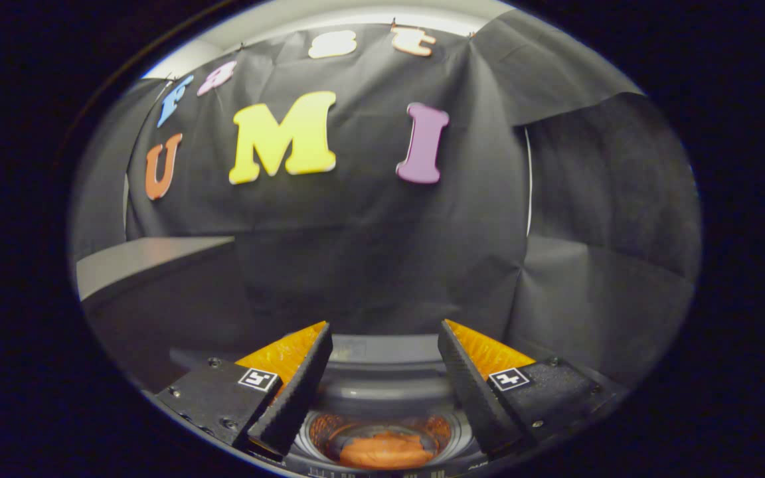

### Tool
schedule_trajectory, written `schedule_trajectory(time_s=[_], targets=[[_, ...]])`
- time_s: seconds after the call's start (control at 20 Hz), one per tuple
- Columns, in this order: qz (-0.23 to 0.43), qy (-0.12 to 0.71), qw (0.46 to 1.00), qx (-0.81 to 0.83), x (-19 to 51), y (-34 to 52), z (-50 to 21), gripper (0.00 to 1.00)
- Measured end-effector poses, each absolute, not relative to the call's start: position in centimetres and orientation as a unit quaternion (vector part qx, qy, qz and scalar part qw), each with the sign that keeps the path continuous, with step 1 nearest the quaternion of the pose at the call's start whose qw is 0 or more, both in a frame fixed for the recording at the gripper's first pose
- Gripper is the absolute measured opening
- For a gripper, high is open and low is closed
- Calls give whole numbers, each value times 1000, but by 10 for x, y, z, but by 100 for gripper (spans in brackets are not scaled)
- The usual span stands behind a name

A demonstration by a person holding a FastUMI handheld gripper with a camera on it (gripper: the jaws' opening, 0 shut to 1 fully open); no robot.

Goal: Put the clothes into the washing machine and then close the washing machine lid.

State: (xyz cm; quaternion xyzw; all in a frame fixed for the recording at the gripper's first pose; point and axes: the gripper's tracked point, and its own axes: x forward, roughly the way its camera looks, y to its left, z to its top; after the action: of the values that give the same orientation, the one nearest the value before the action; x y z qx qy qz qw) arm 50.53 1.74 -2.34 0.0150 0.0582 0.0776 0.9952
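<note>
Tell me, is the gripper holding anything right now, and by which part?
Nothing is held. The gripper is open above the washing machine, and the orange cloth lies in the drum below.

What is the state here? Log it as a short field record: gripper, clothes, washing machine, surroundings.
gripper: gripper open, fingers spread wide apart with nothing between them
clothes: orange clothes lying at the bottom of the drum, below and between the fingers
washing machine: washing machine seen from above, drum opening uncovered; lid position cannot be told
surroundings: black cloth wall beyond the machine; a grey ledge off to the left side
</note>
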Motion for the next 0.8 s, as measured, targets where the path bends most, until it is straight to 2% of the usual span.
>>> schedule_trajectory(time_s=[0.1,0.8], targets=[[93,94,991,19,502,25,-49,100],[92,118,988,34,469,25,-82,100]])
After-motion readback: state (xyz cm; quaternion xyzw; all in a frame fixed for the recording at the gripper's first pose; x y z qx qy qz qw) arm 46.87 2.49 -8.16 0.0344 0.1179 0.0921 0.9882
